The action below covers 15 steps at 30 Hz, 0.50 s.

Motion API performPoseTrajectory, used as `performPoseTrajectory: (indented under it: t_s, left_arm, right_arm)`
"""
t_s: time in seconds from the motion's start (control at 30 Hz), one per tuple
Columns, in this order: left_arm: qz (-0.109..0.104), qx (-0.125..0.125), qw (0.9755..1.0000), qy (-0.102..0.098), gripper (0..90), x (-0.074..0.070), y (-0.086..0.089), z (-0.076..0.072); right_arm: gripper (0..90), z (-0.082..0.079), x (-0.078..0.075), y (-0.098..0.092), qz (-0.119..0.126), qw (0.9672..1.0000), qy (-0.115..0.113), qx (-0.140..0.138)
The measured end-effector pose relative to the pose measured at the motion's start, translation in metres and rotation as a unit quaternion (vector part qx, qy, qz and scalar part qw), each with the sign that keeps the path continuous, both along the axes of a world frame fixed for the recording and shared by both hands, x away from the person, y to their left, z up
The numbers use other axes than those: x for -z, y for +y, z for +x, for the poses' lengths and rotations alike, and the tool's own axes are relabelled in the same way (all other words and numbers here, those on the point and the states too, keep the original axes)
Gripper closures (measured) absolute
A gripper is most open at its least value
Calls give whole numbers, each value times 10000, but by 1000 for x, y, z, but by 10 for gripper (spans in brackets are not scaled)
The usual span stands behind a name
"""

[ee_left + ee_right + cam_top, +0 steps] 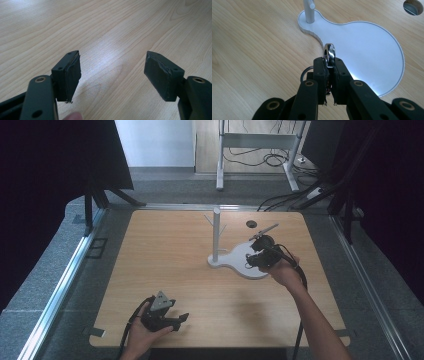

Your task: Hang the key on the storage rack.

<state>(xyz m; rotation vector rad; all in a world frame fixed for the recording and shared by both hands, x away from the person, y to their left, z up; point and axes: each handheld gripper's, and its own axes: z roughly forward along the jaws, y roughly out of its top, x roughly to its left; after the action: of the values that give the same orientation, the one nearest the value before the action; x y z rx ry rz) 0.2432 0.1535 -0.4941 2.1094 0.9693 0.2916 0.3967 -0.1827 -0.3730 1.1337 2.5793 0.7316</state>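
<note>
While the left gripper (172,320) rests near the front left edge of the table (165,260), with its jaws standing wide apart and nothing between them, the work is done by the right gripper (329,65). Its jaws are closed on a shiny metal ring (329,54), which is pinched by its lower part, so that the upper half stands up above the pad tips. The ring is held on edge, with its hole looking sideways across the jaws. A second thin ring or loop (305,72) is seen just behind the left jaw; what it belongs to cannot be told.

The ring is held over the white stand (367,50), above the near rim of its round tray. The post (309,11) with its small side pegs rises from the narrow end of the base, ahead of the jaws and a little to the left in the right gripper view. In the high view the post (216,235) stands to the left of the right gripper (260,252), near the middle of the table towards the far edge.

It is judged that the next move turns on this relation: the hole of the ring must be brought in line with a peg. The right hand (282,270) is much nearer to the stand than the left hand (145,335).
</note>
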Motion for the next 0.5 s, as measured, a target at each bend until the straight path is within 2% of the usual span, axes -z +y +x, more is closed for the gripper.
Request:
performPoseTrajectory:
  t_s: [0.5]
  left_arm:
    - [-27, 5, 10000, 15, 300, 0, 0, 0]
  right_arm:
    - [832, 17, -7, 11, -19, 10000, -27, -42]
